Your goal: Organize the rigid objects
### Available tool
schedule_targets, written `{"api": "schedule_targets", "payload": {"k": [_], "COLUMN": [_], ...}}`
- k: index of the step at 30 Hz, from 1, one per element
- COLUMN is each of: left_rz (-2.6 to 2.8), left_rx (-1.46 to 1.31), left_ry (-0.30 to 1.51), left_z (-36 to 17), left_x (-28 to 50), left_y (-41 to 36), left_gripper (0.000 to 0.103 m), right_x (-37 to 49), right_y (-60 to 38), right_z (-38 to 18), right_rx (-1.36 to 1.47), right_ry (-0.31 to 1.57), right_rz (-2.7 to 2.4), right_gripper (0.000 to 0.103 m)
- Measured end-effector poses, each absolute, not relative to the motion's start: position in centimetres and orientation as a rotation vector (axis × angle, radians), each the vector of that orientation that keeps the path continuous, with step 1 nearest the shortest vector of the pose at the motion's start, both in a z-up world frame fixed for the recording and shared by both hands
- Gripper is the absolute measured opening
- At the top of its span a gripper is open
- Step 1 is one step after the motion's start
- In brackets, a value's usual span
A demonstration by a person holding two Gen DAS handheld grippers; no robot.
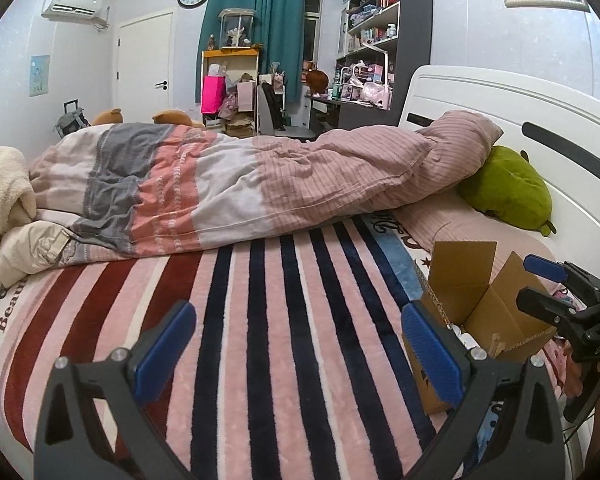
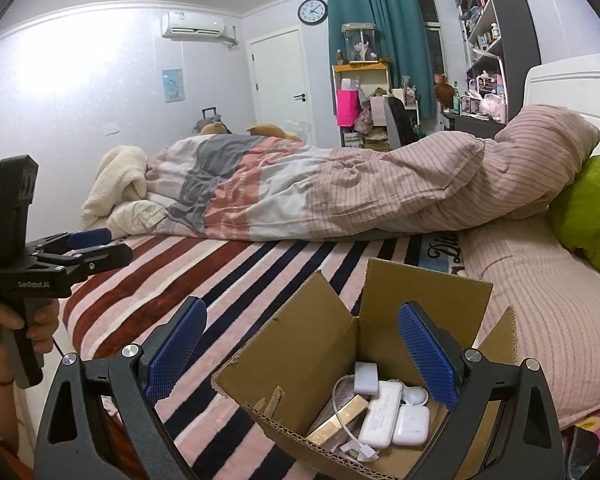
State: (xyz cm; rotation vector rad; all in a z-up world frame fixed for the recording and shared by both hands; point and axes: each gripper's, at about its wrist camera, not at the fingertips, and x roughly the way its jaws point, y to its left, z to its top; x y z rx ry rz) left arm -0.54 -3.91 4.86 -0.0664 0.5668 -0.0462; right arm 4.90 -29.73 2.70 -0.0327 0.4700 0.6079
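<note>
Here, left wrist view: left gripper (image 1: 298,354) spread wide, empty, over bare striped blanket (image 1: 260,320) — cardboard box (image 1: 476,304) off toward bed's right edge. Right wrist view: right gripper (image 2: 302,350) spread, empty, directly above box (image 2: 300,360) — chargers (image 2: 392,412) inside, nearer this hand.
</note>
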Motion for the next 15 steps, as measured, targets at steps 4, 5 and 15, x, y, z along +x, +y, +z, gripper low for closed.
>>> {"api": "schedule_targets", "payload": {"k": [4, 5, 15], "left_rz": [-0.045, -0.044, -0.035], "left_rx": [-0.067, -0.068, -0.063], "left_ry": [0.566, 0.565, 0.564], "left_z": [4.83, 4.82, 4.85], "left_x": [-0.66, -0.73, -0.97], "left_y": [-3.72, -3.66, -3.29], "left_gripper": [0.102, 0.102, 0.102], "right_x": [4.88, 4.87, 5.01], "right_y": [-29.62, -29.66, -29.78], "right_z": [2.65, 2.66, 2.62], "right_rx": [-0.035, -0.034, -0.034], "right_ry": [0.468, 0.468, 0.469], "right_rz": [0.609, 0.609, 0.612], "right_gripper": [0.096, 0.096, 0.096]}}
